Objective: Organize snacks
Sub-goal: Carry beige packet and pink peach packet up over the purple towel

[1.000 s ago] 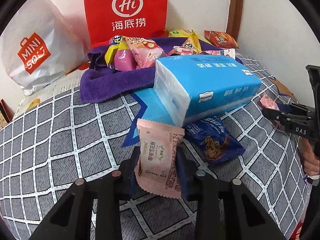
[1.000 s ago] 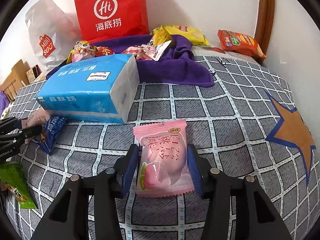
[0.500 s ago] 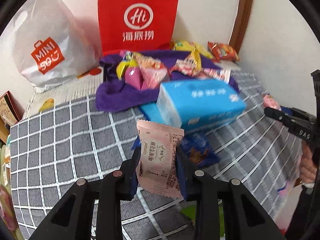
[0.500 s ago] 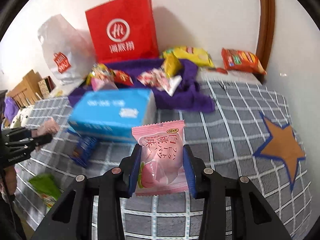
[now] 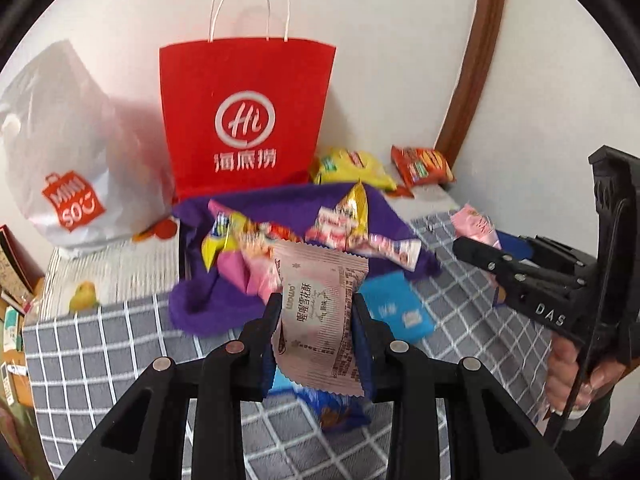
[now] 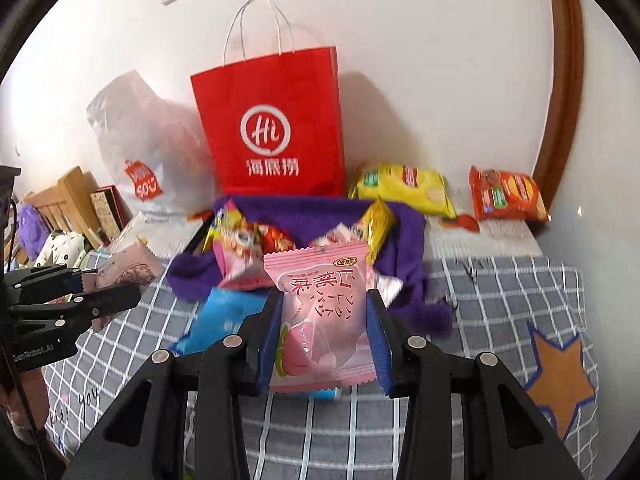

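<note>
My left gripper [image 5: 316, 320] is shut on a pale pink snack packet [image 5: 318, 312], lifted well above the checked bedcover [image 5: 100, 344]. My right gripper [image 6: 324, 328] is shut on a pink peach-picture packet [image 6: 324, 320], also held high. Each gripper shows in the other's view: the right gripper [image 5: 476, 252] with its pink packet at the right edge, the left gripper [image 6: 116, 292] with its packet at the left edge. Behind both lies a purple towel [image 5: 208, 300] heaped with several snack packets, and a red paper bag [image 5: 244, 120] stands upright against the wall.
A blue tissue pack [image 5: 396, 312] and a dark blue snack [image 5: 336, 412] lie below the grippers. A white plastic shopping bag [image 5: 68, 152] sits left of the red bag. Yellow [image 6: 404, 188] and orange [image 6: 504, 194] chip bags lie by the wall. A hand [image 5: 572, 372] grips the right tool.
Both grippers have risen from the bedcover with their packets held; the tissue pack and bed have dropped lower in view and the red bag's handles now show.
</note>
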The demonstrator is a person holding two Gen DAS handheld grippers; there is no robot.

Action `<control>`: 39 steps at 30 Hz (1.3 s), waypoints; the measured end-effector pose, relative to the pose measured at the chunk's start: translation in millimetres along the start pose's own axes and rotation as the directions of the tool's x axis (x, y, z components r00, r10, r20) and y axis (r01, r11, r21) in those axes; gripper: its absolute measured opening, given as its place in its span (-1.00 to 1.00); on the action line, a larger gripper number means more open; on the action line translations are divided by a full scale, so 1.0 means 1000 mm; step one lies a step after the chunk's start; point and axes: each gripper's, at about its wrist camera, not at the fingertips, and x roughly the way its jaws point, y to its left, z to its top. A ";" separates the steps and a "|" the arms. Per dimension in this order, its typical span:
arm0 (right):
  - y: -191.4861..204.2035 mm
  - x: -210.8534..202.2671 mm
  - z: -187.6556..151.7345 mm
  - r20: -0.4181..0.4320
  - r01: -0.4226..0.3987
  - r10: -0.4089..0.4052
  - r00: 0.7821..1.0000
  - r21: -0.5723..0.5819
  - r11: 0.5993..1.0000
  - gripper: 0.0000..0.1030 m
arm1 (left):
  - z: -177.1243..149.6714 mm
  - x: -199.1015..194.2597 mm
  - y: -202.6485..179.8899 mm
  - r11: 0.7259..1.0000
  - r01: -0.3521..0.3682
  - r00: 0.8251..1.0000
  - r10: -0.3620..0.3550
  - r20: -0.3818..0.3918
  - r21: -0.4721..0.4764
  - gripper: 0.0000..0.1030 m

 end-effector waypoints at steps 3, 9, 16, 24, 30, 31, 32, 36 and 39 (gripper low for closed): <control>-0.002 0.009 0.018 0.008 -0.009 0.009 1.000 0.004 1.000 -0.22 | 0.015 0.007 0.003 1.000 -0.021 1.000 0.021 0.007 -0.013 -0.41; -0.011 0.032 0.049 0.022 -0.018 0.017 1.000 0.031 0.999 -0.22 | 0.042 0.029 0.018 0.998 -0.041 0.999 0.041 -0.004 -0.055 -0.41; -0.019 0.065 0.087 0.021 -0.023 0.022 1.000 0.054 0.998 -0.22 | 0.075 0.055 0.029 0.997 -0.057 0.998 0.057 -0.009 -0.059 -0.40; -0.030 0.111 0.090 -0.019 -0.037 0.039 0.999 0.077 0.996 -0.22 | 0.086 0.091 0.048 0.995 -0.068 0.998 0.068 -0.002 -0.070 -0.40; -0.034 0.151 0.079 -0.113 -0.050 0.057 0.992 0.062 0.997 -0.22 | 0.082 0.109 0.063 0.992 -0.105 0.994 0.103 -0.041 -0.066 -0.40; -0.035 0.155 0.077 -0.119 -0.043 0.050 0.992 0.061 0.997 -0.22 | 0.082 0.110 0.066 0.992 -0.102 0.994 0.098 -0.049 -0.070 -0.40; -0.036 0.159 0.075 -0.125 -0.035 0.043 0.991 0.058 0.998 -0.22 | 0.081 0.112 0.067 0.992 -0.101 0.994 0.097 -0.048 -0.074 -0.40; -0.042 0.168 0.071 -0.165 -0.094 0.110 0.980 0.098 0.991 -0.21 | 0.079 0.123 0.069 0.992 -0.088 0.993 0.081 -0.082 -0.088 -0.40; -0.042 0.173 0.069 -0.178 -0.069 0.082 0.981 0.078 0.995 -0.21 | 0.078 0.125 0.064 0.993 -0.095 0.992 0.089 -0.085 -0.072 -0.40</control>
